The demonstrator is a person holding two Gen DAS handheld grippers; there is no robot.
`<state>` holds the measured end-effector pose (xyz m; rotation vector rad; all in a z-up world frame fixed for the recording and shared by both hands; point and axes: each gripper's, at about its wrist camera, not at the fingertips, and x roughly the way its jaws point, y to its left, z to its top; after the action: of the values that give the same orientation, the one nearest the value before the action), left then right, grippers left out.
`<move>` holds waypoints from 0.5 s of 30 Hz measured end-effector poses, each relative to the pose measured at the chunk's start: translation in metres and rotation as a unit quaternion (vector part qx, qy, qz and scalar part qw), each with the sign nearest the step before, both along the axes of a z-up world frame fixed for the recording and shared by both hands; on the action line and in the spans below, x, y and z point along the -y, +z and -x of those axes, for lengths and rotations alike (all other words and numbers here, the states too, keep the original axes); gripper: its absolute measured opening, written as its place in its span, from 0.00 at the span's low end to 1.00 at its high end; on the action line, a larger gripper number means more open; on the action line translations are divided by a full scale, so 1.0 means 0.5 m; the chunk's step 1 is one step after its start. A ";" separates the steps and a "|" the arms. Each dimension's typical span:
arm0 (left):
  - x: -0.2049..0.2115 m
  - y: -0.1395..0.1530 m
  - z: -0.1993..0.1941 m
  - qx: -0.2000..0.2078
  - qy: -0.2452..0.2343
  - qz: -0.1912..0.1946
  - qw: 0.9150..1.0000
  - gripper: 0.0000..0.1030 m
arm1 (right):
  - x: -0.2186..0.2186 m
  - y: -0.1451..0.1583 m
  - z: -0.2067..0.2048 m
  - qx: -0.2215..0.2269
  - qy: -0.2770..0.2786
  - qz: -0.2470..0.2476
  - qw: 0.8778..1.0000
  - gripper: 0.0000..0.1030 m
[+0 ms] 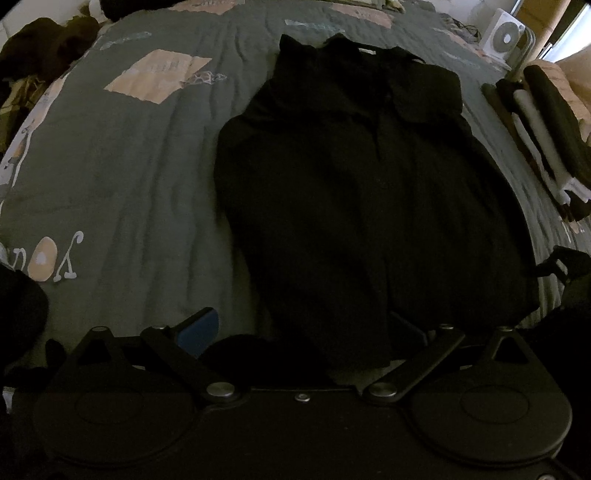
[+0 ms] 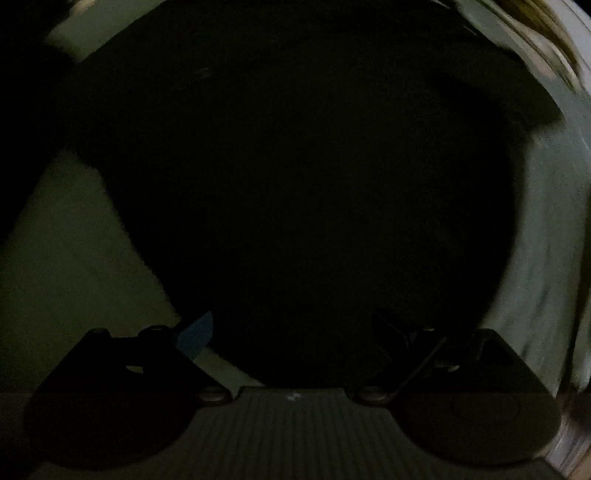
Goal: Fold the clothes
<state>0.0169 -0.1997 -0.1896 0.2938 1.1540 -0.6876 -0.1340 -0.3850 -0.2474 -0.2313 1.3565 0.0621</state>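
A grey-green quilt [image 1: 122, 177] with beige patches and fish motifs covers the bed. A white fan [image 1: 504, 33] stands beyond the quilt's far right corner. Dark items [image 1: 40, 51] are heaped off its far left corner.

Beyond the right tongs [image 2: 295, 332], the black shirt [image 2: 295, 166] fills the right wrist view as a dark mass, folds unreadable and its top cut off by the edge. The far-right fabric is smeared. In front of the left tongs [image 1: 306, 328], the shirt's hem perhaps covers the right finger [image 1: 410, 328]; their grip stays unclear.
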 end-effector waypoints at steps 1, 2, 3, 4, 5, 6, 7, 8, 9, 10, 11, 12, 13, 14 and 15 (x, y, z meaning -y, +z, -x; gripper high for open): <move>-0.001 -0.002 -0.002 -0.001 0.003 -0.001 1.000 0.96 | -0.010 -0.005 -0.002 -0.002 0.018 0.003 1.000 0.90; 0.000 -0.004 -0.006 -0.003 0.005 -0.002 1.000 0.96 | -0.016 -0.010 -0.006 -0.004 0.028 0.002 1.000 0.90; 0.001 -0.005 -0.009 -0.004 0.008 -0.003 1.000 0.96 | -0.017 -0.015 -0.011 -0.003 0.029 -0.002 1.000 0.90; 0.003 -0.006 -0.010 -0.005 0.009 -0.004 1.000 0.96 | -0.013 -0.021 -0.017 -0.001 0.025 -0.003 1.000 0.90; 0.007 -0.005 -0.008 -0.005 0.009 -0.004 1.000 0.96 | -0.006 -0.028 -0.024 -0.002 0.017 -0.003 1.000 0.90; 0.009 -0.004 -0.008 -0.005 0.007 -0.005 1.000 0.96 | 0.000 -0.036 -0.031 -0.002 0.010 -0.002 1.000 0.87; 0.011 -0.004 -0.008 -0.004 0.006 -0.005 1.000 0.96 | 0.008 -0.044 -0.036 -0.005 0.002 -0.004 1.000 0.86; 0.012 -0.004 -0.009 -0.004 0.006 -0.006 1.000 0.96 | 0.017 -0.052 -0.037 -0.010 -0.003 -0.008 1.000 0.84; 0.012 -0.005 -0.009 -0.004 0.007 -0.007 1.000 0.96 | 0.024 -0.058 -0.037 -0.018 -0.004 -0.013 1.000 0.73; 0.013 -0.005 -0.010 -0.004 0.007 -0.008 1.000 0.96 | 0.031 -0.061 -0.035 -0.024 -0.003 -0.017 1.000 0.68; 0.014 -0.006 -0.011 -0.004 0.008 -0.009 1.000 0.96 | 0.039 -0.062 -0.033 -0.028 -0.004 -0.022 0.999 0.57; 0.015 -0.006 -0.011 -0.004 0.008 -0.011 1.000 0.96 | 0.045 -0.061 -0.031 -0.029 -0.005 -0.023 0.999 0.43; 0.015 -0.007 -0.012 -0.004 0.009 -0.012 1.000 0.96 | 0.051 -0.058 -0.030 -0.029 -0.006 -0.019 0.999 0.38; 0.016 -0.008 -0.012 -0.004 0.010 -0.013 1.000 0.96 | 0.057 -0.055 -0.029 -0.029 -0.007 -0.016 0.999 0.25; 0.017 -0.008 -0.013 -0.003 0.010 -0.014 1.000 0.96 | 0.063 -0.054 -0.029 -0.032 -0.009 -0.010 0.999 0.19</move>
<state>0.0233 -0.2082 -0.1937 0.3030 1.1723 -0.6555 -0.1197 -0.4166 -0.2743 -0.2011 1.4216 0.0692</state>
